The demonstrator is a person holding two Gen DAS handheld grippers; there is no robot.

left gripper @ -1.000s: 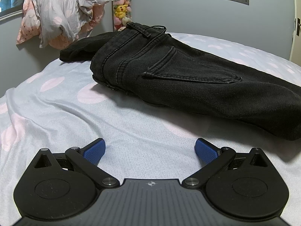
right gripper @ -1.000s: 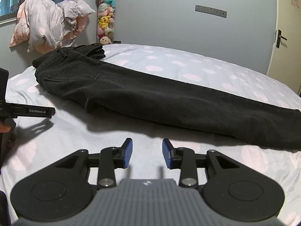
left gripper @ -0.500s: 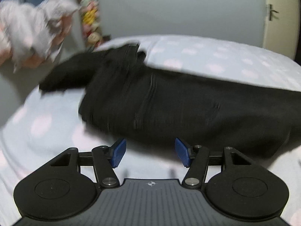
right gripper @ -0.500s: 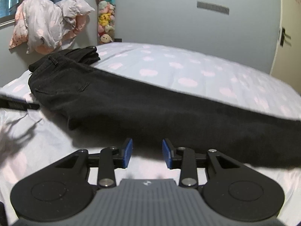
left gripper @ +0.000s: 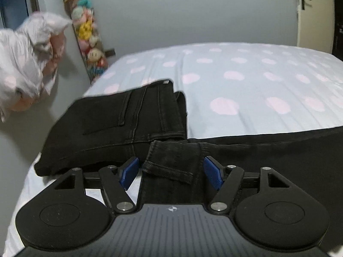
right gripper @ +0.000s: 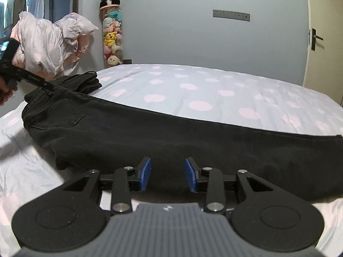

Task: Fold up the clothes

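Black jeans [right gripper: 150, 135] lie lengthwise on the bed, waist at the left, legs running right. In the left wrist view my left gripper [left gripper: 171, 172] is open over the waist end, with a belt loop and waistband fold [left gripper: 171, 160] lying between its blue pads [left gripper: 128, 172]. A second black folded garment [left gripper: 120, 124] lies just beyond. My right gripper [right gripper: 167, 174] is open and empty at the near edge of the jeans' thigh. The left gripper's body also shows in the right wrist view [right gripper: 27, 78] above the waistband.
The bed has a pale blue sheet with pink dots [right gripper: 214, 92]. A crumpled duvet [right gripper: 49, 49] is piled at the back left. A tall tube of plush toys [right gripper: 111, 38] stands against the wall. A door [right gripper: 323, 42] is at the right.
My left gripper has moved in and up over the jeans' waistband and narrowed its opening. My right gripper has moved forward to the edge of the jeans.
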